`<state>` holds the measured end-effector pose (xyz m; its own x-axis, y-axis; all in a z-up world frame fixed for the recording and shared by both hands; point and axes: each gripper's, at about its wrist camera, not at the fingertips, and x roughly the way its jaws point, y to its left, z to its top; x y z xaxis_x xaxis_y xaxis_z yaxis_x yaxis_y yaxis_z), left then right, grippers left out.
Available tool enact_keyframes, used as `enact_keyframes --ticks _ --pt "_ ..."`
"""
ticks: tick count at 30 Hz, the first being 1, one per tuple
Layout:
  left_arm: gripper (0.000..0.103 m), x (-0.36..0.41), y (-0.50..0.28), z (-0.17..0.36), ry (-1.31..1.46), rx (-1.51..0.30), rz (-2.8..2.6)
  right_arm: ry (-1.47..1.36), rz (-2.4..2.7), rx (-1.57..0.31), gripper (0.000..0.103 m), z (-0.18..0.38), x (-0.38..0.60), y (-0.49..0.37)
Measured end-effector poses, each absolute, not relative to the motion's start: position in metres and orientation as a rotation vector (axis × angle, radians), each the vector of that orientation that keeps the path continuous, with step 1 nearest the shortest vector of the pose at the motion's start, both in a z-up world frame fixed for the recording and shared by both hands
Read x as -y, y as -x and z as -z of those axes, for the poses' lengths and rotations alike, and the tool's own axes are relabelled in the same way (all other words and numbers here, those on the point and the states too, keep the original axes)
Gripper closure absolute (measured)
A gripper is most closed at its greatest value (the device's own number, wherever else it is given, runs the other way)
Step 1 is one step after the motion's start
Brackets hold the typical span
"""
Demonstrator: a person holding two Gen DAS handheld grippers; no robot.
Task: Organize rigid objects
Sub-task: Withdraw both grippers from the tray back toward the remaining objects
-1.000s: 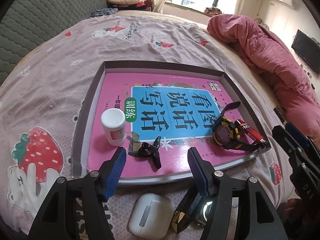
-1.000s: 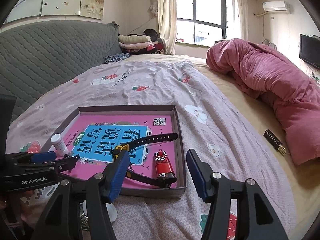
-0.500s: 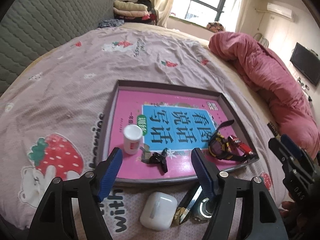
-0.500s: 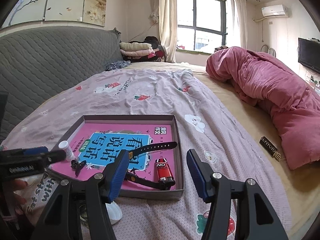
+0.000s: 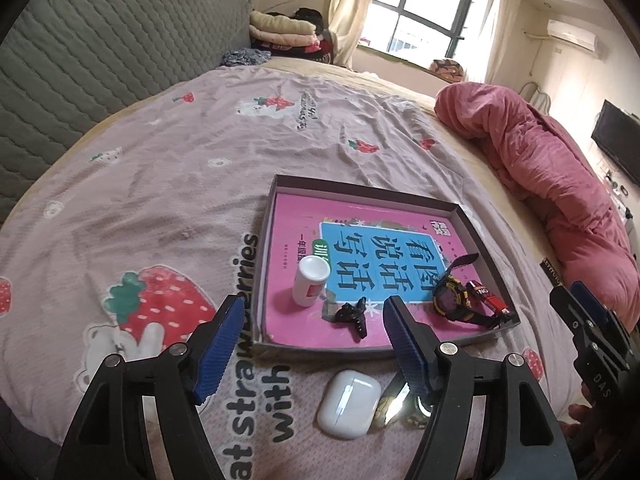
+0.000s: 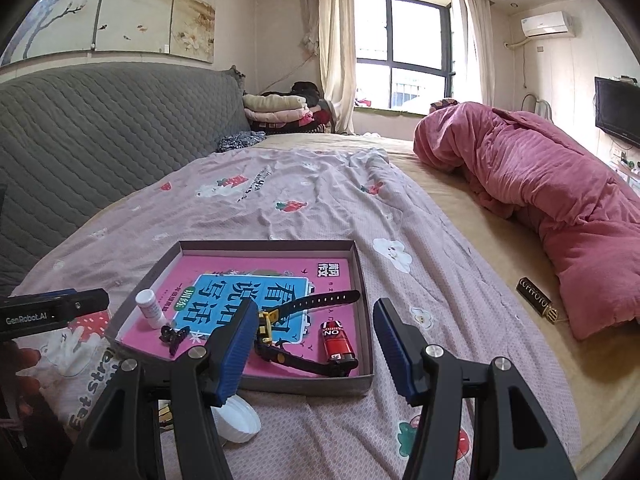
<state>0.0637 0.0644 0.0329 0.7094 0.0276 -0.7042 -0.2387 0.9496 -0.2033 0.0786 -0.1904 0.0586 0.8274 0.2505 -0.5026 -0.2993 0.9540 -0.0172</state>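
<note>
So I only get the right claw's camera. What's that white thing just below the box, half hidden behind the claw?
Observer: A white earbud case, closed, lying on the bedsheet just outside the box.
Operator: Anything beside it?
Observer: Yes, a small shiny metal thing, partly hidden behind one finger of the left claw. I cannot tell what it is.
Operator: Is that other claw carrying something? I only see it side-on.
Observer: No. Its jaws have just been opening and stand wide, with nothing between them.
</note>
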Motion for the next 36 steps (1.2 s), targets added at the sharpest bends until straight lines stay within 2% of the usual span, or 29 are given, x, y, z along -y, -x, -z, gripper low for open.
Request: enact_keyframes --ticks 13,36 --pt "0.03 -0.052 -0.046 -0.045 0.234 -0.755 -0.138 0.111 -0.316 -0.509 0.044 -0.063 0.191 -0.065" --pt "0.03 -0.016 -0.036 -0.031 0.192 -0.823 -0.073 0.138 -0.367 -0.529 0.044 -0.061 0.185 -0.044"
